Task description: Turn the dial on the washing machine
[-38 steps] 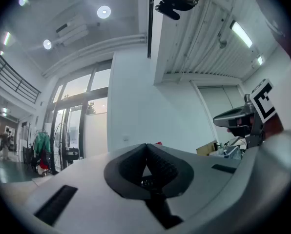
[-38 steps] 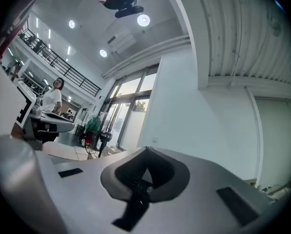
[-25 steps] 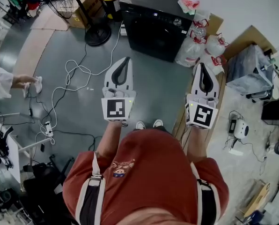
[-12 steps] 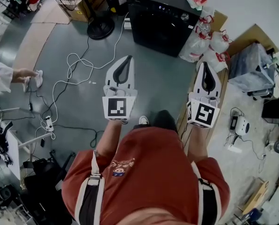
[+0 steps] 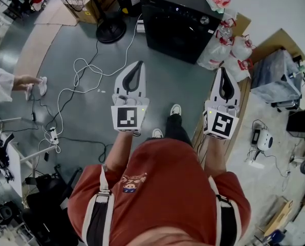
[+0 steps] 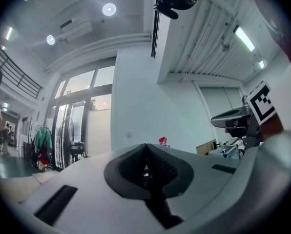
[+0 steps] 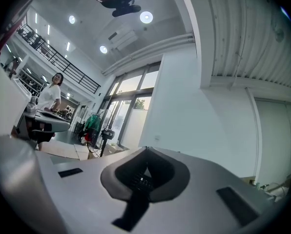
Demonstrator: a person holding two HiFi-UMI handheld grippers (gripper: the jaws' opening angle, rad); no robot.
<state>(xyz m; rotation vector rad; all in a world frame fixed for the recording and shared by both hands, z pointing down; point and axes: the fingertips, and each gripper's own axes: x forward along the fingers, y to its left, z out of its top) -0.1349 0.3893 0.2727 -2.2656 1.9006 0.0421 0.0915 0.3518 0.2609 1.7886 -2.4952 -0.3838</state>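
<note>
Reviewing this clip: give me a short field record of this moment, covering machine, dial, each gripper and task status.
washing machine: black, on the floor ahead of the person
dial: on the machine's top panel, untouched
left gripper: jaws together, empty, apart from the machine
right gripper: jaws together, empty, apart from the machine
beside machine: plastic bags
task status: dial not yet reached

A grey concrete floor [image 5: 81, 50] fills the head view. A white cable [image 5: 83, 78] loops across it at ten o'clock, and a power strip [image 5: 52, 137] lies at nine. A fan's round black base [image 5: 110, 32] stands at eleven, near flattened cardboard [image 5: 42, 40]. A white wall [image 5: 280, 4] runs at one o'clock. The left gripper view shows tall windows [image 6: 79, 121] and round ceiling lights [image 6: 109, 9].
</note>
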